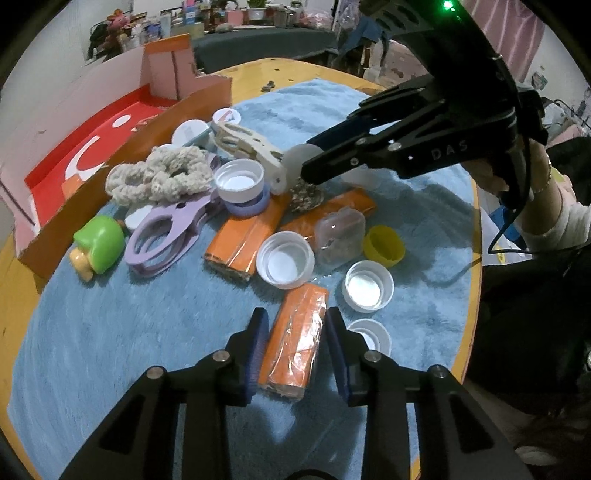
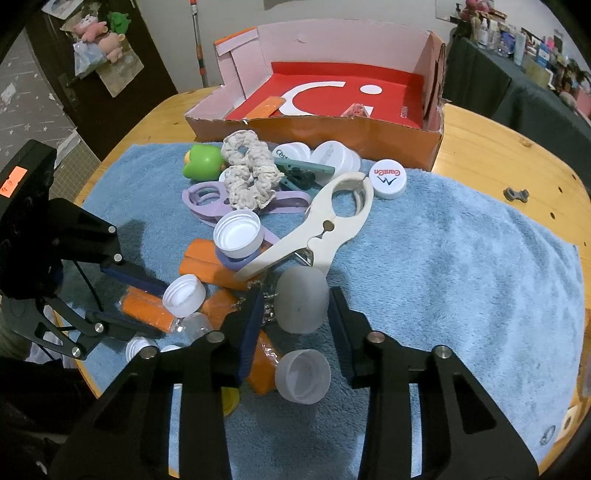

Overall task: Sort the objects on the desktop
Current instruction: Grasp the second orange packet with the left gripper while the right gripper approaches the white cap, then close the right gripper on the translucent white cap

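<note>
White "Ganten" cap point(image 2: 388, 178) lies beyond the right gripper point(image 2: 295, 314), spread around a grey cap point(image 2: 302, 304); left gripper point(image 1: 295, 350) straddles an orange bar point(image 1: 295, 343), jaws spread; the red-floored box point(image 2: 436, 122) holds an orange strip point(image 2: 266, 107).

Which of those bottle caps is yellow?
The yellow cap beside the clear plastic box; every other cap visible, like the one just below it, is white.

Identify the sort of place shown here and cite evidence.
Probably a lived-in home room: a round wooden table under a fluffy blue towel, pink plush toys on a dark door, a cluttered side table.
</note>
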Demonstrator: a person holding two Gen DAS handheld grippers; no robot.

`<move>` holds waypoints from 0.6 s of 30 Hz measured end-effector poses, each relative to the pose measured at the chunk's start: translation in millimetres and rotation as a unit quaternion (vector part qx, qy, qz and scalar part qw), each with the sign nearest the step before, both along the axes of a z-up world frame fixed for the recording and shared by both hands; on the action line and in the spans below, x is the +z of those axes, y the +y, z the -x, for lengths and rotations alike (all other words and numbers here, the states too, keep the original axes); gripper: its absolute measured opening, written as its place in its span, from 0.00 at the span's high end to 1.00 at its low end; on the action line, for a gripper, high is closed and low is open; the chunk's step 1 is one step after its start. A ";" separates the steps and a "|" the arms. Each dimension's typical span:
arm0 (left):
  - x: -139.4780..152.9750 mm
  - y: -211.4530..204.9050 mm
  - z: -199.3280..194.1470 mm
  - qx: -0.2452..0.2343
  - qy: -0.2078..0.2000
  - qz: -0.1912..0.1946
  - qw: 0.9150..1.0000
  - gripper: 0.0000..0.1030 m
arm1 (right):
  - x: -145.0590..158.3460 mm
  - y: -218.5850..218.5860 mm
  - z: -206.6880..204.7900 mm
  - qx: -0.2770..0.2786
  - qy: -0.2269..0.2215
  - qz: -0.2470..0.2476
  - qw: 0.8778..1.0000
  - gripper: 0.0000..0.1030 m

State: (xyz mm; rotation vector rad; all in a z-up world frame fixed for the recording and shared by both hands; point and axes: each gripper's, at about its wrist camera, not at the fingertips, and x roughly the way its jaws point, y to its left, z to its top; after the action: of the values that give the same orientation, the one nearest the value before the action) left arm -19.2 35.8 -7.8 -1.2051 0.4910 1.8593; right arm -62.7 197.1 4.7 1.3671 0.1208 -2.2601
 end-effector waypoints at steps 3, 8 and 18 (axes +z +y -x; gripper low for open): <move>1.0 -4.5 0.3 0.016 -0.002 -0.002 1.000 0.67 | 1.0 1.2 0.1 -0.003 -0.001 0.003 1.000 0.72; 3.2 -15.3 5.2 0.048 -0.010 -0.010 0.999 0.71 | 1.4 4.1 0.1 -0.006 -0.001 0.005 1.000 0.77; 0.0 -24.9 8.7 0.081 -0.006 -0.003 0.997 0.71 | 2.7 10.5 1.3 -0.017 0.004 0.002 1.000 0.79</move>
State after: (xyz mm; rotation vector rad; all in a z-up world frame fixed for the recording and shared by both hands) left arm -28.0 10.9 -7.9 -1.2836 0.3905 1.9877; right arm -64.0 207.6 7.4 1.3675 0.0971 -2.2932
